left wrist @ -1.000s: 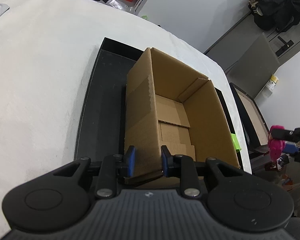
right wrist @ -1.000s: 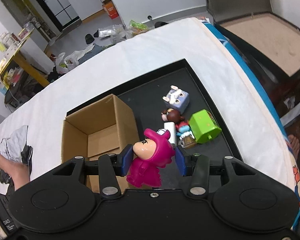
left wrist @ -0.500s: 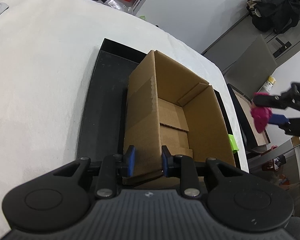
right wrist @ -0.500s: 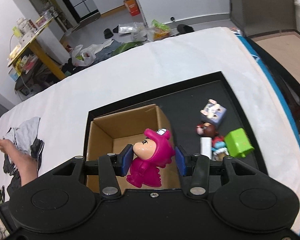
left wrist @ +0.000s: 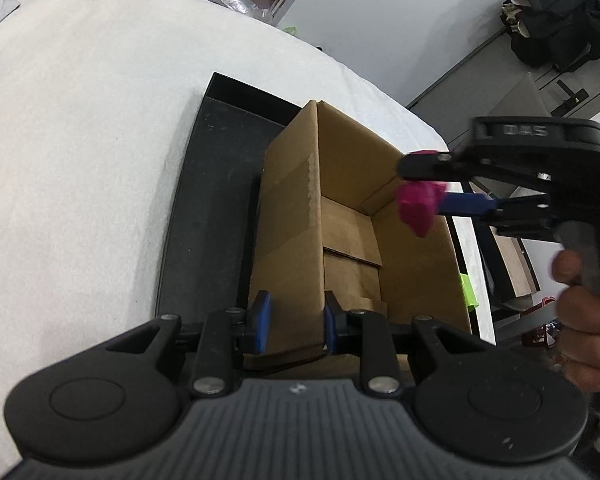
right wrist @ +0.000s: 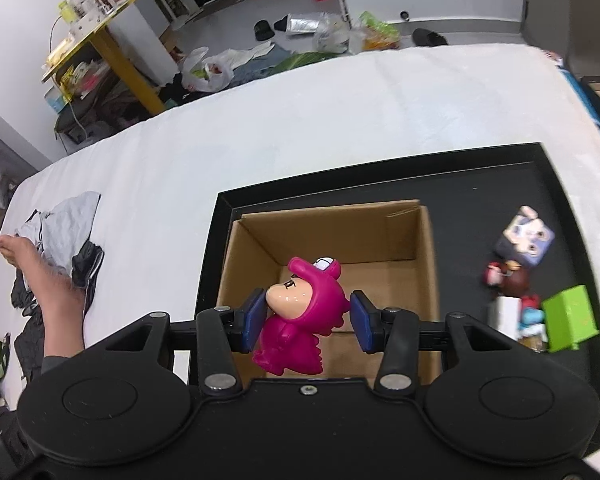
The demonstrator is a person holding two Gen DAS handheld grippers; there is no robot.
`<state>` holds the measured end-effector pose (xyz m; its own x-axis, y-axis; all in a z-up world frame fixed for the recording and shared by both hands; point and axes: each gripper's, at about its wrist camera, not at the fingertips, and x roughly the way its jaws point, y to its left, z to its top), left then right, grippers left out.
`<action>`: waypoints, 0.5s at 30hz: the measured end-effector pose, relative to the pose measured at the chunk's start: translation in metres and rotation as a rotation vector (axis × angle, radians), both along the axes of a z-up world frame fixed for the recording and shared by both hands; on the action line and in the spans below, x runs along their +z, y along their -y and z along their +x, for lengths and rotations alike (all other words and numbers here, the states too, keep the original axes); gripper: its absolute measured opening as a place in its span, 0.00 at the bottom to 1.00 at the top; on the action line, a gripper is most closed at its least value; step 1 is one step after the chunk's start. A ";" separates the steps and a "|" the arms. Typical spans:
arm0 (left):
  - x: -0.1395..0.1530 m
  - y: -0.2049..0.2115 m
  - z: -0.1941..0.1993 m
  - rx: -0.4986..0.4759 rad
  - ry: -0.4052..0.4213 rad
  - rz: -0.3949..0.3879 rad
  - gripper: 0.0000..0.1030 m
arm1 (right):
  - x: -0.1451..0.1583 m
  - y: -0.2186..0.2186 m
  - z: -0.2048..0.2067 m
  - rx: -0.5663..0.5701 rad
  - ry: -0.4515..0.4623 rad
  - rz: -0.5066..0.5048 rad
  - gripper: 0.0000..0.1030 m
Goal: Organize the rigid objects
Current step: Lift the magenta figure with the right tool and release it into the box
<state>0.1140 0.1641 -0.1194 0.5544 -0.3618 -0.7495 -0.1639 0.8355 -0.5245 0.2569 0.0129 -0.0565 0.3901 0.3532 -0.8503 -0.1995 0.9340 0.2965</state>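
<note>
An open cardboard box (left wrist: pixel 352 216) (right wrist: pixel 340 240) stands on a black tray (left wrist: pixel 216 184) (right wrist: pixel 540 184). My left gripper (left wrist: pixel 294 322) is shut on the box's near wall. My right gripper (right wrist: pixel 306 316) is shut on a magenta toy figure (right wrist: pixel 300 316) and holds it above the box's opening; the figure also shows in the left wrist view (left wrist: pixel 418 204), over the box's far right side. Right of the box on the tray lie a green cube (right wrist: pixel 570 318), a blue-white bunny cube (right wrist: pixel 526 236) and small figures (right wrist: pixel 508 276).
The tray lies on a white cloth-covered surface (right wrist: pixel 260 128). Grey and black clothes (right wrist: pixel 60 240) and a bare foot (right wrist: pixel 24 256) are at the left of the cloth. Cluttered floor and a yellow table (right wrist: pixel 100 40) lie beyond.
My right gripper has carried the magenta figure leftward from beside the tray's toys to above the box opening. My left gripper has kept its hold on the box wall.
</note>
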 end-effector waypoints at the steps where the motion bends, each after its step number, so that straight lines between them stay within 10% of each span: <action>1: 0.000 0.000 0.001 0.000 -0.002 -0.001 0.25 | -0.004 -0.003 0.002 0.002 -0.007 -0.001 0.43; 15: -0.002 -0.004 0.002 0.011 -0.008 -0.018 0.25 | -0.036 -0.032 0.024 0.013 -0.058 -0.032 0.44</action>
<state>0.1155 0.1676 -0.1213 0.5523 -0.3692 -0.7474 -0.1773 0.8240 -0.5381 0.2807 0.0446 -0.0927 0.3351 0.3305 -0.8823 -0.1947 0.9405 0.2784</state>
